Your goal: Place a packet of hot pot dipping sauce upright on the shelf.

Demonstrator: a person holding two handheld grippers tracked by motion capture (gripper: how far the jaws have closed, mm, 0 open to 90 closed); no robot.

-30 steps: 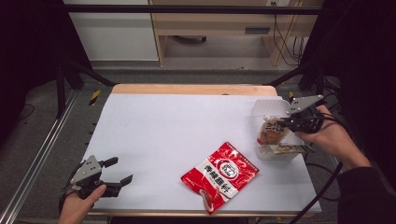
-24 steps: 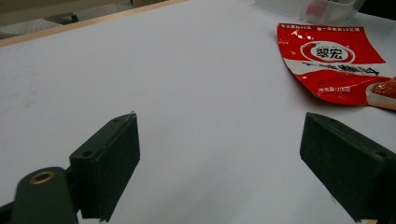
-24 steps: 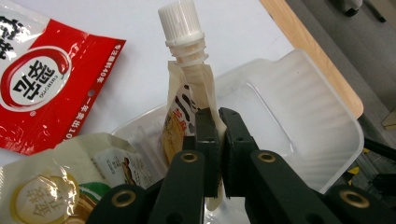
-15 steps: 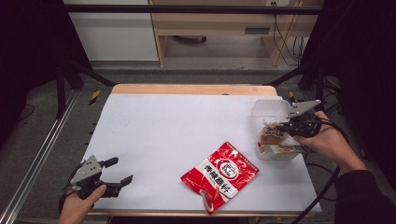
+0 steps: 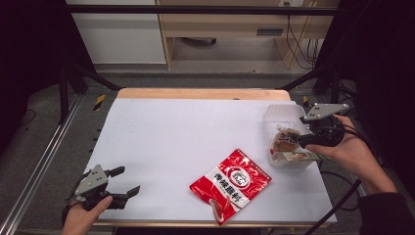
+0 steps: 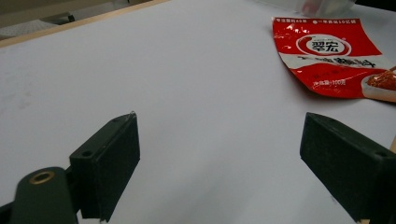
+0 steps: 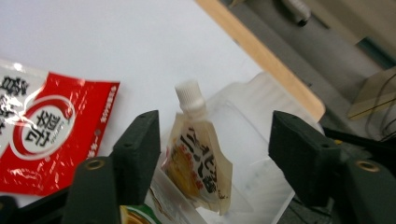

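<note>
soft spouted pouch (image 7: 198, 154) stands in clear plastic tub (image 7: 261, 140).

Spouted pouch (image 7: 201, 154) upright in clear tub (image 5: 281, 113); red sachet (image 5: 231, 183) flat beside.

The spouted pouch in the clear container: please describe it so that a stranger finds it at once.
Look at the table's right edge, where a clear plastic container sits. Inside it stands the spouted pouch, yellowish, between the open right gripper jaws. Its white screw cap distinguishes it from the flat red packet.
</note>
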